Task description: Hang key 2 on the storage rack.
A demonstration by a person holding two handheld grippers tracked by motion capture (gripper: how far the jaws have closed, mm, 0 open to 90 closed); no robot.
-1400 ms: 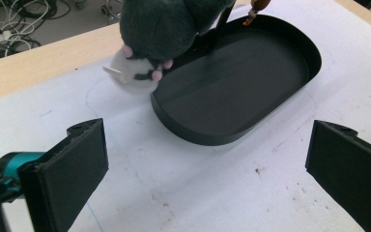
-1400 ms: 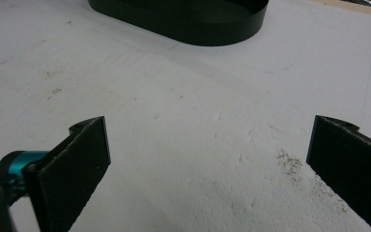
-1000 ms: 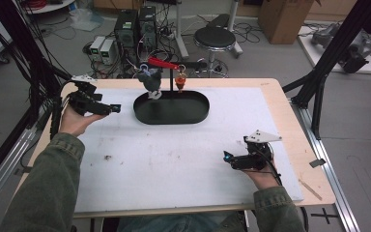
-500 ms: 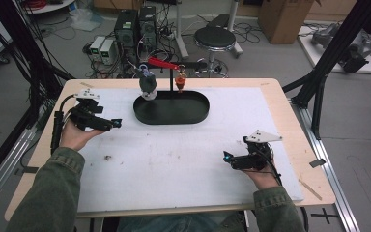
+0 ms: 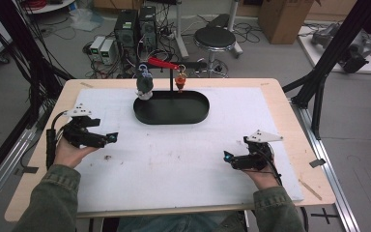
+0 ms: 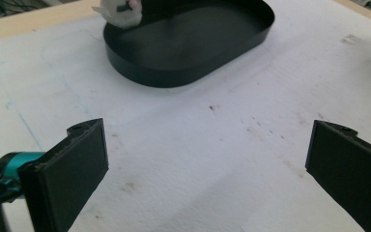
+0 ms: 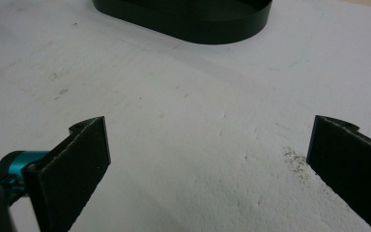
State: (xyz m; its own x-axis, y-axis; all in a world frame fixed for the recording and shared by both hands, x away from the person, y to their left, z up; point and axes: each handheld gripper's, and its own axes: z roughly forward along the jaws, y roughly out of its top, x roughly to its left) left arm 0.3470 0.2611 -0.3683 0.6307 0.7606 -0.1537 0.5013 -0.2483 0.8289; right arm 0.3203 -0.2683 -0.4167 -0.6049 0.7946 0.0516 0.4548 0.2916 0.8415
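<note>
Evidently the change was all on my left side: over the last second my left gripper had come back from up near the stand and down toward me, and it now rested low over the white foam sheet covering the desk, jaws wide apart with nothing between them. My right gripper had not shifted at all; it sat near my edge of the desk, jaws equally spread and empty.

Ahead of the left gripper, well apart from it, lay the black oval metal tray with its thin upright post, and at the tray's rim nearest that gripper hung the small grey-and-white plush toy, dangling from the red crossbar. In the left gripper view the toy's pale underside sat right at the tray's edge; I could not tell whether it touched the rim. A small orange figure hung on the far side of the post.

I judged that the retreat meant a hanging step had just closed out: the toy was up, both grippers were free, and the left one was parked in a rest pose. Anything further would have started from open jaws.
</note>
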